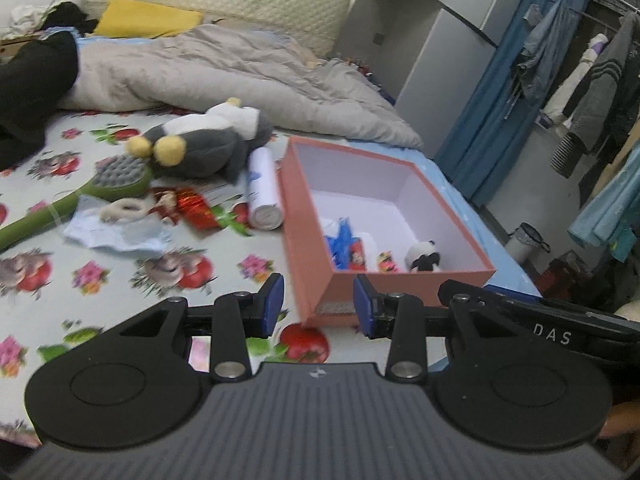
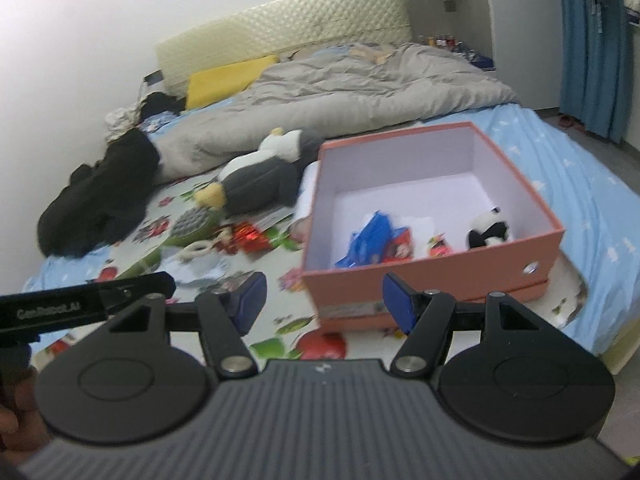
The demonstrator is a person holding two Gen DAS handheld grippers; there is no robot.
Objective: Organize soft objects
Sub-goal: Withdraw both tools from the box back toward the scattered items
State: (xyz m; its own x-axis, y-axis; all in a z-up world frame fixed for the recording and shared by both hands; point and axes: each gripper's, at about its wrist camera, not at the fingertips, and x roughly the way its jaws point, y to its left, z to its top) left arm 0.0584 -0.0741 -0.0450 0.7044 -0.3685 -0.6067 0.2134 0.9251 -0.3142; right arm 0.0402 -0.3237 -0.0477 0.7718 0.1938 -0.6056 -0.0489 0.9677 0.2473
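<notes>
Few soft items packed so far: small panda plush [image 1: 423, 255] and a couple of bright packets [image 1: 347, 250] at the bottom of the open pink box [image 1: 308, 240], sitting on the floral bedsheet [image 1: 120, 280] near the bed's edge. Most of the job probably left. Still out on the sheet, left of the box: large grey-and-white penguin plush [image 1: 208, 140], pale blue cloth [image 1: 116, 234], red shiny wrapper [image 1: 192, 204], green long-handled brush [image 1: 108, 184], white cylindrical bottle [image 1: 262, 188] lying just beside the box wall. Rumpled grey duvet [image 1: 240, 76] and black garment [image 1: 36, 80] farther back. Left gripper [image 1: 319, 304] partly open, holding nothing; right gripper [image 2: 324, 304] wider, also holding nothing. Both hovering short of the box, its near corner between the approach and the clutter.
</notes>
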